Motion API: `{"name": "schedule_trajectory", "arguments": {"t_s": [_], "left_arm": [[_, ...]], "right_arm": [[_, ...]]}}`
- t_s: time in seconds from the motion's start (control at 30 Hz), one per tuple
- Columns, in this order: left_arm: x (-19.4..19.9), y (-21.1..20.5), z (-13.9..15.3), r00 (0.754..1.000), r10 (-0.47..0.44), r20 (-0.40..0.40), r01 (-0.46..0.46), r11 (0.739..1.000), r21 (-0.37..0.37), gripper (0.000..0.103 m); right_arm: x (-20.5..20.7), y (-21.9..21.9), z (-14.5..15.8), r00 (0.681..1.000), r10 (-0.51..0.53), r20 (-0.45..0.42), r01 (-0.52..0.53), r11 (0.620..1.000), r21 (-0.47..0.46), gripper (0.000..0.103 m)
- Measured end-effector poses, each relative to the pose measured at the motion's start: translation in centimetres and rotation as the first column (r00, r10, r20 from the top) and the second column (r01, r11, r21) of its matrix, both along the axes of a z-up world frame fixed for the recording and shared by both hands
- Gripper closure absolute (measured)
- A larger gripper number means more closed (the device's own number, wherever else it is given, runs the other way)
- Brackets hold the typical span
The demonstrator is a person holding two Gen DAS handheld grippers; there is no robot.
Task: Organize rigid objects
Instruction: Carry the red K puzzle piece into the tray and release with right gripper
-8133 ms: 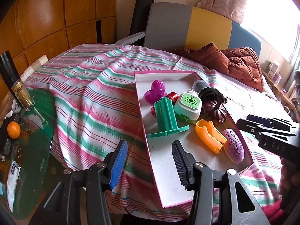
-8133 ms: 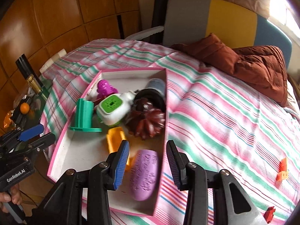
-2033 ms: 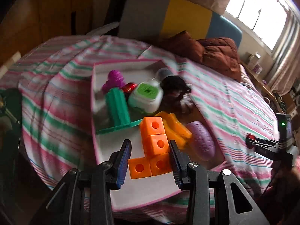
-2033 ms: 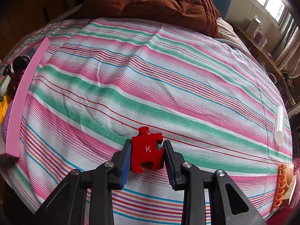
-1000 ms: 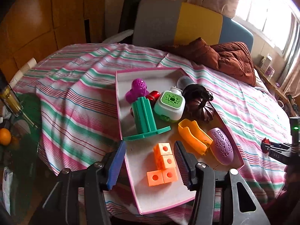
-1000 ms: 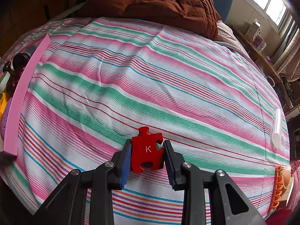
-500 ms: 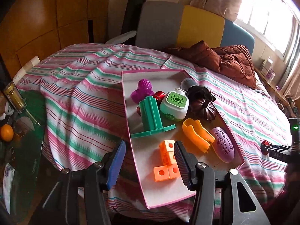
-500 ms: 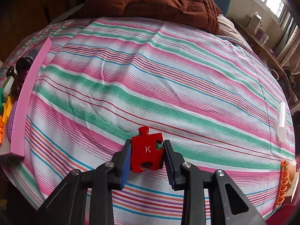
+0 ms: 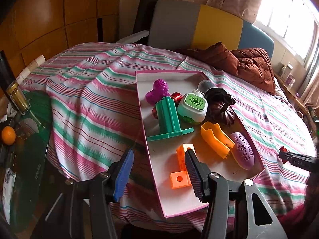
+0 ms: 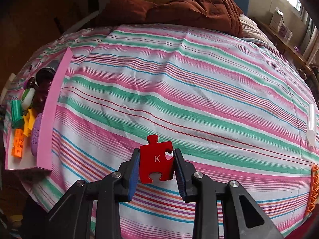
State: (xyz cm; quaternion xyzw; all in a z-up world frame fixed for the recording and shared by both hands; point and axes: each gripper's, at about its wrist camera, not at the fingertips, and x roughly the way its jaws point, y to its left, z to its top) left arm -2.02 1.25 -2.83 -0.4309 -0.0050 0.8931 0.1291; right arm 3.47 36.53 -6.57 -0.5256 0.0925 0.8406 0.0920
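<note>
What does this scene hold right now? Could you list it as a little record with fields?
Setting: striped bedspread
Container: pink tray with white floor
In tray: orange blocks, green stand, purple oval, orange scoop
Left gripper: open, empty, above the tray's near edge
Right gripper: shut on red puzzle piece marked K
Puzzle piece: outside the tray, above the bedspread

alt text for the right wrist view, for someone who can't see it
The right tool is shut on a red puzzle piece marked K, above a striped bedspread. A pink tray of toys sits at the left edge, with a brown quilt behind.
</note>
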Motion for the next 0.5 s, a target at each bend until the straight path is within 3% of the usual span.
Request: {"name": "schedule_trajectory", "arguments": {"t_s": [0.2,0.33,0.5], "left_arm": [[-0.1,-0.7,0.0,1.000,0.026,-0.005,-0.026,1.000,0.005,0.048],[-0.4,-1.4,-0.2,0.999,0.050,0.002,-0.050,0.999,0.005,0.048],[-0.5,-2.1,-0.4,0.998,0.070,0.007,-0.070,0.998,0.004,0.048]], "right_arm": [[-1.3,-5.8,3.5,0.976,0.171,-0.134,-0.181,0.982,-0.064,0.071],[-2.0,-11.8,5.5,0.918,0.340,-0.204,-0.360,0.930,-0.071,0.071],[-3.3,-18.7,5.0,0.845,0.500,-0.191,-0.520,0.852,-0.067,0.071]]}}
